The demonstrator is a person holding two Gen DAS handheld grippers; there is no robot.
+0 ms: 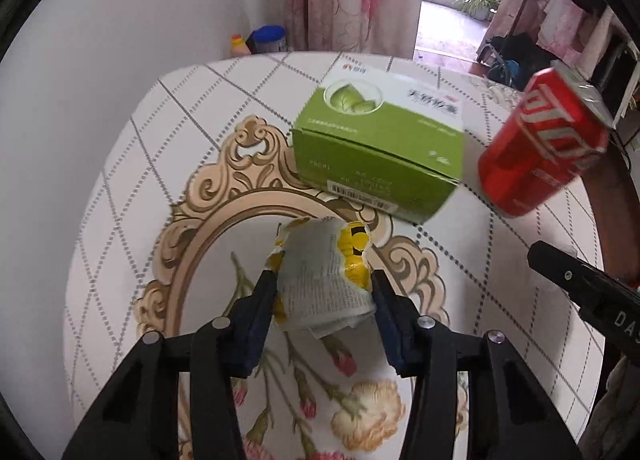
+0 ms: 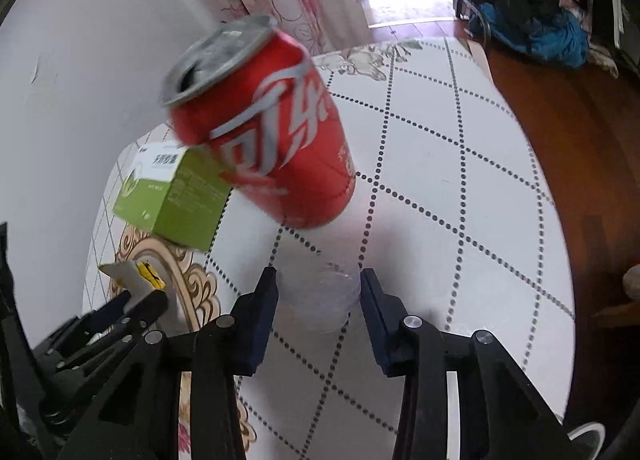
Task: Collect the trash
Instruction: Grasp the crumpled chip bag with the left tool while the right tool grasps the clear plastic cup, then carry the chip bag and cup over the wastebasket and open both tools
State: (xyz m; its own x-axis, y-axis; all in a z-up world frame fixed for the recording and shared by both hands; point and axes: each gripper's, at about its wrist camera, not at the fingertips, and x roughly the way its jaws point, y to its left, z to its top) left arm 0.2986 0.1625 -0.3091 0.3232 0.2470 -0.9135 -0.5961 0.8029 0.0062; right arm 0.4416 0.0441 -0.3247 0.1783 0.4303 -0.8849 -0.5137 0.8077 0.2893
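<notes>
One crumpled yellow-white wrapper (image 1: pixel 324 276), gripper-pinched (image 1: pixel 325 284).

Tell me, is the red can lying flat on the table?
No, the red can stands tilted, its opened top up, on the table.

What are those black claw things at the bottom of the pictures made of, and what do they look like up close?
Each is a hand-held two-finger tool. The left gripper and right gripper look alike: matte black angular link bars joined by round silver pins, ending in two flat dark blue pads. From the left camera, the other tool's black body shows small screws and pale letters. No cables, hands or sleeves show.
</notes>
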